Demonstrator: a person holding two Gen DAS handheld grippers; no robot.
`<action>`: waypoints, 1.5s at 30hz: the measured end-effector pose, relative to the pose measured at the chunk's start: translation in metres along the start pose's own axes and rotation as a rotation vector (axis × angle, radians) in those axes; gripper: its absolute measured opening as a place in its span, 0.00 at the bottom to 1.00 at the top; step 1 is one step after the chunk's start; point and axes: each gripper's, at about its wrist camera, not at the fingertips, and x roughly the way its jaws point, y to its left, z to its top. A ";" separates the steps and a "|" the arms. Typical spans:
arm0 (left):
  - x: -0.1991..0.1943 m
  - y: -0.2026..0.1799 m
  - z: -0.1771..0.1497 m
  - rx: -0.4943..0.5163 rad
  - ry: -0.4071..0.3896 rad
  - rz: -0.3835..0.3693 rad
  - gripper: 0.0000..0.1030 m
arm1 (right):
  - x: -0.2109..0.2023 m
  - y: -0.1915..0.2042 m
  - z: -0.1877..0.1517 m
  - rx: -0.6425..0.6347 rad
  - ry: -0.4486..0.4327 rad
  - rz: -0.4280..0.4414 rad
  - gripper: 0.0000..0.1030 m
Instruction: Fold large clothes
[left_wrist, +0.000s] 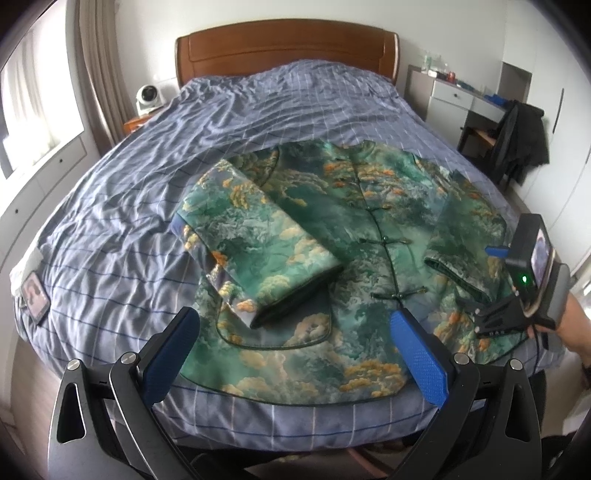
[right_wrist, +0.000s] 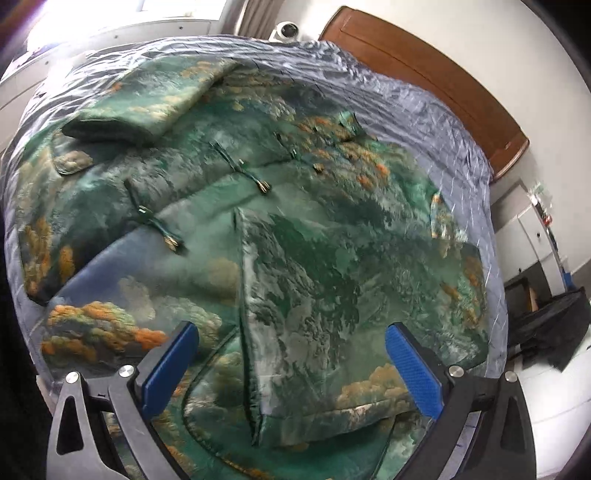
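A green jacket with orange and cloud print and knot buttons lies front-up on the bed. Its left sleeve is folded across the front. Its right sleeve is folded in over the body. My left gripper is open and empty above the jacket's hem. My right gripper is open and empty just above the folded right sleeve; it also shows in the left wrist view at the jacket's right edge.
The bed has a blue checked cover and a brown wooden headboard. A white fan stands at the left of the bed. A grey desk and a chair with dark clothing stand at the right.
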 end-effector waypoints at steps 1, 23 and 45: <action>0.001 0.000 0.000 0.002 0.001 0.001 1.00 | 0.003 -0.002 -0.002 0.014 0.005 0.002 1.00; 0.015 -0.007 0.013 0.160 -0.074 -0.051 1.00 | -0.166 -0.214 -0.091 0.736 -0.256 -0.259 0.10; 0.155 -0.007 0.009 0.745 0.164 -0.134 0.99 | -0.143 -0.135 -0.165 0.944 -0.140 -0.340 0.63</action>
